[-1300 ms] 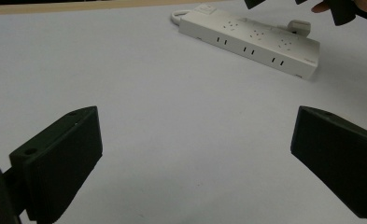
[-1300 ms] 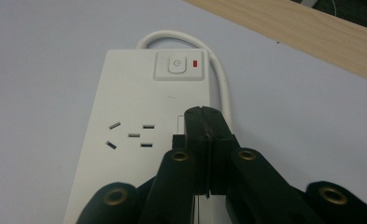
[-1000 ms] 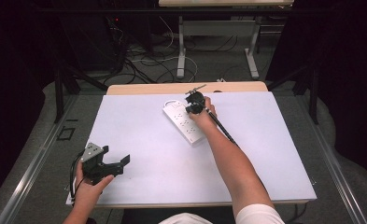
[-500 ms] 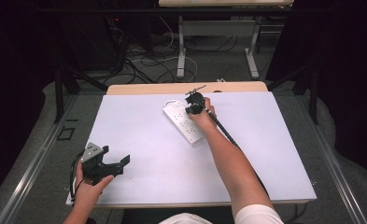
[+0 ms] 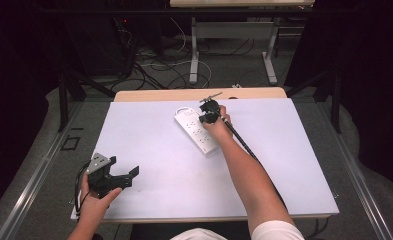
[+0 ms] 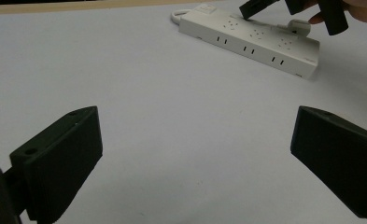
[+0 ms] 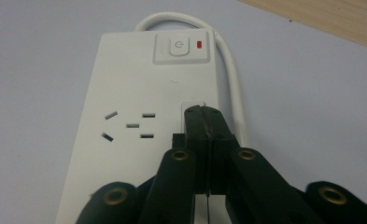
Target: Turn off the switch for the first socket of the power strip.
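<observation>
Shut tight on the right gripper point(image 7: 204, 116), black jaws pressed tip to tip, no gap to speak of. Right at those tips, a small white plug point(image 7: 194, 105), poking out just beyond them; cannot tell whether pinched or merely touched. Directly under it all, the white power strip point(image 7: 139, 84), with the jaws poised over its switch end. Just beyond the tips, the rocker switch point(image 7: 177, 46) with a red lamp point(image 7: 199, 45) beside it. To the side of the jaws, one bank of socket slots, bare. Curling out from the switch end and back along the strip's edge, the white cord point(image 7: 232, 70).

Over to the left gripper point(image 6: 195, 121): jaws flung wide apart, nothing between them but bare white table point(image 5: 174, 175). Held low in the left hand point(image 5: 96, 200) at the near left corner, aimed across the top toward the strip, well apart from it.

Seen from the high view, the strip lying at a slant toward the far edge of the table, about midway across, with the right hand point(image 5: 216, 125) and its gripper on top of the far end, forearm stretched out over the surface.
</observation>
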The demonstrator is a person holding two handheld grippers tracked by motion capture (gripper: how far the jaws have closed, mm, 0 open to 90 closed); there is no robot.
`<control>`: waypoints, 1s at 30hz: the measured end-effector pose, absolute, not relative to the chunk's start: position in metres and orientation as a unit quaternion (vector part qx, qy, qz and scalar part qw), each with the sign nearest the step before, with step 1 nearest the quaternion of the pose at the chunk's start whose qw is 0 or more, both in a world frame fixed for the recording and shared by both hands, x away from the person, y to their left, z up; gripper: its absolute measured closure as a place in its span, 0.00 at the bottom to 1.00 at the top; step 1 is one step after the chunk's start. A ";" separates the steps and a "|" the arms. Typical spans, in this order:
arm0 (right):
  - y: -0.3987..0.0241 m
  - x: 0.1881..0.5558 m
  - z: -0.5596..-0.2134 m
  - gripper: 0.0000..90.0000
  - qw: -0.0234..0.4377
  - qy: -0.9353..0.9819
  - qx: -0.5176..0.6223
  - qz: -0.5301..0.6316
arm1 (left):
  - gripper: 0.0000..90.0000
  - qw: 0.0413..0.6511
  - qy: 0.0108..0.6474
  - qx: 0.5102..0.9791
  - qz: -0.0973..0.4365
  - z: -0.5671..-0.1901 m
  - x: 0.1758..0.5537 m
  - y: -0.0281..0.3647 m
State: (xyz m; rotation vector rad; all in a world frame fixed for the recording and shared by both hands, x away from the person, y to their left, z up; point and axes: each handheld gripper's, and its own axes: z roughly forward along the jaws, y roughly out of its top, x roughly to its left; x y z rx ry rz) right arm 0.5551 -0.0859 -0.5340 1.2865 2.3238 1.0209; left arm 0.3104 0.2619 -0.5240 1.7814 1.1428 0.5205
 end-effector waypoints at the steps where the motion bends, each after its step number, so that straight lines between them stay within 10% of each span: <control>1: -0.087 0.555 -0.534 1.00 0.149 0.809 0.445 0.355 | 0.02 0.463 0.465 0.725 0.212 -0.524 0.310 0.262; 30: -0.081 0.553 -0.507 1.00 0.154 0.810 0.430 0.367 | 0.02 0.462 0.466 0.725 0.209 -0.524 0.311 0.261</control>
